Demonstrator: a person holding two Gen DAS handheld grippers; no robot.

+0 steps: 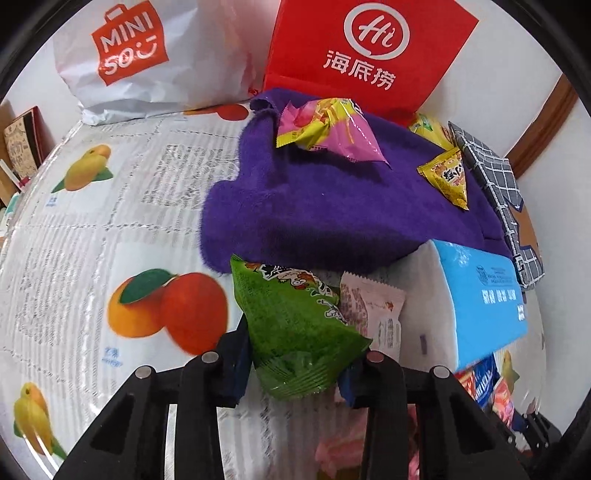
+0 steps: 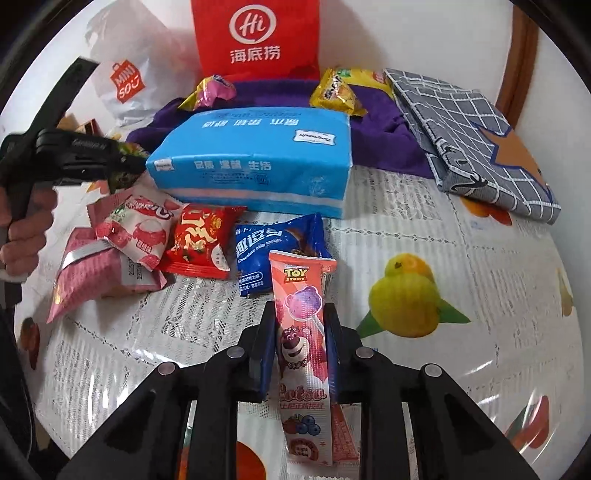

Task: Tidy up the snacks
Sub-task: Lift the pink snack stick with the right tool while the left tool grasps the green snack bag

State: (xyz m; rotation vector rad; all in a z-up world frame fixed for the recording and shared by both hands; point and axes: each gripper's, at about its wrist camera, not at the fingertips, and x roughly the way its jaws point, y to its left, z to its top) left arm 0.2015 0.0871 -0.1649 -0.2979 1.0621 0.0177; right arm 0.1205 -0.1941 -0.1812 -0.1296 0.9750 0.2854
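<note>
left gripper (image 1: 295,354) clamped on green snack packet (image 1: 295,325) | right gripper (image 2: 300,347) clamped on lollipop packet (image 2: 304,332) | keep both grips firm, carry clear of tissue pack (image 2: 255,162) ahead

Green snack pkt (image 1: 299,328) upright in left gripper (image 1: 295,354), pink Lotso lollipop pkt (image 2: 301,339) in right gripper (image 2: 301,343)

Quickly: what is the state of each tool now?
Left tool: closed on the green snack packet.
Right tool: closed on the Lotso lollipop packet.

White wall (image 2: 424,33), perhaps wooden trim (image 2: 524,62) at right.
</note>
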